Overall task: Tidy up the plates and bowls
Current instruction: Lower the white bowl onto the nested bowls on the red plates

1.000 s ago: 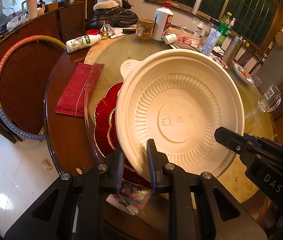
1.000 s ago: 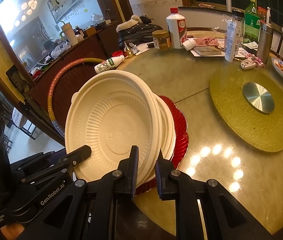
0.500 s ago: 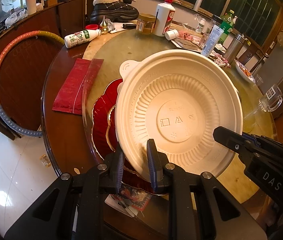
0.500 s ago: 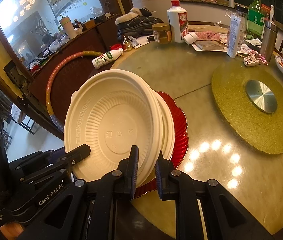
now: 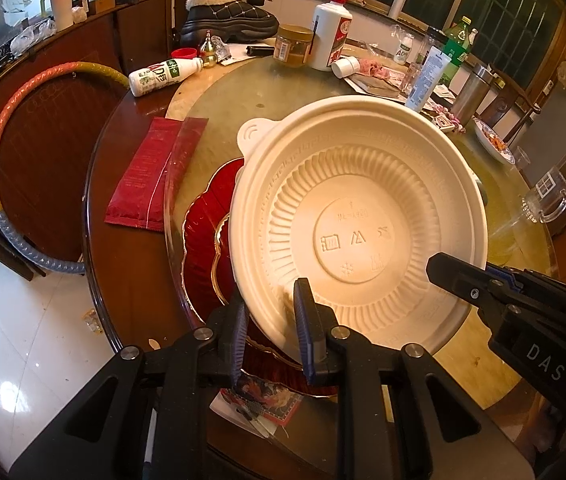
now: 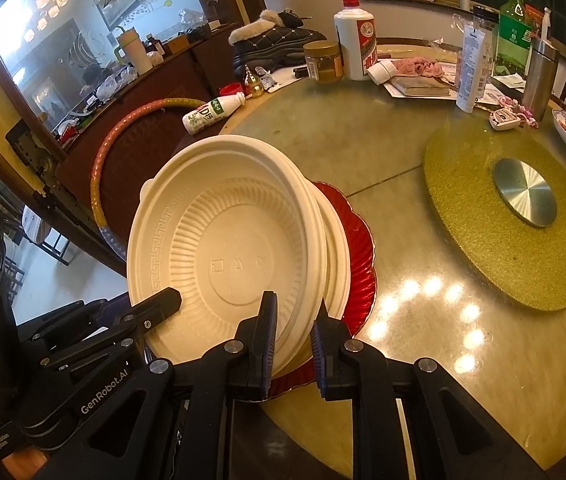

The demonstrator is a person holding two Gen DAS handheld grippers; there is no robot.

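Note:
A cream ribbed disposable bowl (image 5: 355, 240) (image 6: 227, 248) hangs tilted, its inside facing both cameras. My left gripper (image 5: 270, 304) is shut on its near rim, one finger inside and one outside. My right gripper (image 6: 294, 316) is shut on the rim a little way along the edge; its tip (image 5: 443, 268) shows in the left wrist view, and the left gripper's tip (image 6: 167, 300) shows in the right wrist view. Right behind the held bowl is a second cream bowl (image 6: 337, 248). It lies on a red plate with a gold edge (image 5: 199, 240) (image 6: 359, 240) on the table.
A red packet (image 5: 151, 176) and a fallen milk bottle (image 5: 163, 76) lie to the left. A hoop (image 5: 3, 152) leans beside the table. Bottles, a jar and a white flask (image 6: 357, 44) crowd the far edge. A gold disc with a metal hub (image 6: 511, 216) lies at the right.

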